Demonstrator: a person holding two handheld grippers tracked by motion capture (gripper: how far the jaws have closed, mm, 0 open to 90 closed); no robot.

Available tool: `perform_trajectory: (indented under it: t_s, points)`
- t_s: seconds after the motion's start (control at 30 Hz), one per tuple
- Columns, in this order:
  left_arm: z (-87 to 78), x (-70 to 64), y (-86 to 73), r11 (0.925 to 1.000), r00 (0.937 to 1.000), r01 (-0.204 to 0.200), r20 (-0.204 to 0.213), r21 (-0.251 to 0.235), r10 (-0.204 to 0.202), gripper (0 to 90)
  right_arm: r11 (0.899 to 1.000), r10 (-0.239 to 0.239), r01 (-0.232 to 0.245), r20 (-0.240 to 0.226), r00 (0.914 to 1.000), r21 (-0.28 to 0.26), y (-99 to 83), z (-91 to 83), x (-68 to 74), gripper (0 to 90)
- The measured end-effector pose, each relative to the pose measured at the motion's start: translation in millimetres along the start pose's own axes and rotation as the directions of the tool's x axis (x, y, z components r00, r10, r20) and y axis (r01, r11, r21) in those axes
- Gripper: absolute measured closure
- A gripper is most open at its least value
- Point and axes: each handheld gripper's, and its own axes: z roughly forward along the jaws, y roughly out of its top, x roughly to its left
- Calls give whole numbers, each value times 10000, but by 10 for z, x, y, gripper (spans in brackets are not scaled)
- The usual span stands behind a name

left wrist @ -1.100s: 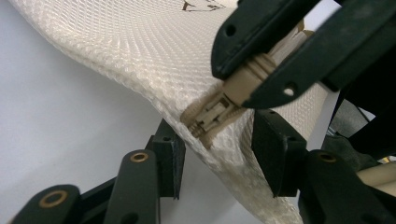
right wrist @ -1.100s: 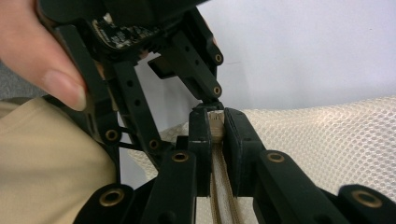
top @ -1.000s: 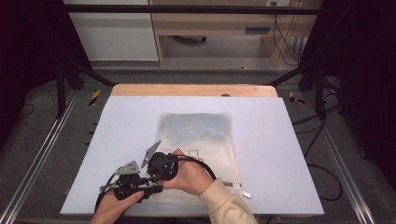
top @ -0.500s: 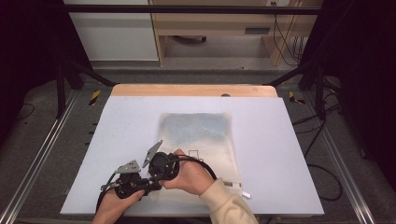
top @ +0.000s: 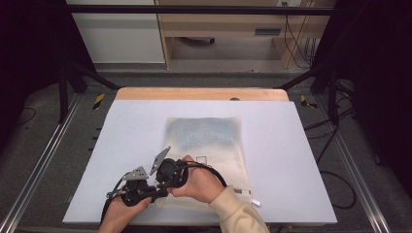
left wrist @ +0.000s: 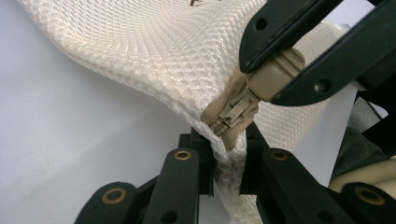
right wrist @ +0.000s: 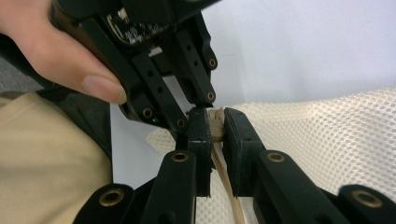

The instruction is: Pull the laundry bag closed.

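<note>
Cream mesh is what both tongs are working on: a flat mesh laundry bag (top: 209,150) is lying on the white desk (top: 301,160), stretched from the middle of the desk toward the near edge, with something bluish-grey showing through its far half. Its near left corner is sitting right where the two hands are meeting, low and left of centre in the high view.

In the left gripper view, the left tongs (left wrist: 228,161) are pressing together on the bunched edge of the bag's mesh (left wrist: 154,51), with the fabric squeezed between the two black jaws and rising up out of them. Just above that pinch, the beige zipper slider (left wrist: 231,112) is sitting on the bag's edge, and its pull tab (left wrist: 275,74) is being gripped by the right tongs, which are coming in from the upper right of that view.

In the right gripper view, the right tongs (right wrist: 215,133) are closing on that beige tab (right wrist: 215,122), a narrow strip of it showing between the jaws, while the left tongs are hanging just beyond, nose to nose with them. A thumb (right wrist: 70,60) is resting on the left gripper's body, and a beige sleeve (right wrist: 42,163) is filling the near left.

From above, the left hand (top: 124,211) and right hand (top: 201,182) are holding the grippers close together, nearly touching, over the bag's corner.
</note>
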Motion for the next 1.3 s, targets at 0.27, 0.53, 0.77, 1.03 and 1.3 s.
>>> perform_trajectory:
  t_s: [0.27,0.53,0.77,1.03,1.3]
  points:
    - [-19,-23,14,10000,9999,-60,-88,7,60,821,9997,97,-98,46,9999,245,-132,32,-4,819]
    - [-25,-21,16,10000,10000,-8,-97,8,8,823,9979,197,-208,181,9996,621,-161,18,-3,820]
    - [-32,-27,18,10000,10000,-7,-39,-36,6,823,9958,295,-308,169,9994,867,-227,-5,-7,820]
    - [-36,-25,22,10000,10000,-45,28,-59,45,823,9936,517,-536,210,9984,996,-312,-23,-41,820]
    - [-40,-38,23,9999,10000,-29,90,-137,30,822,9929,659,-683,277,9974,969,-391,-54,-73,820]
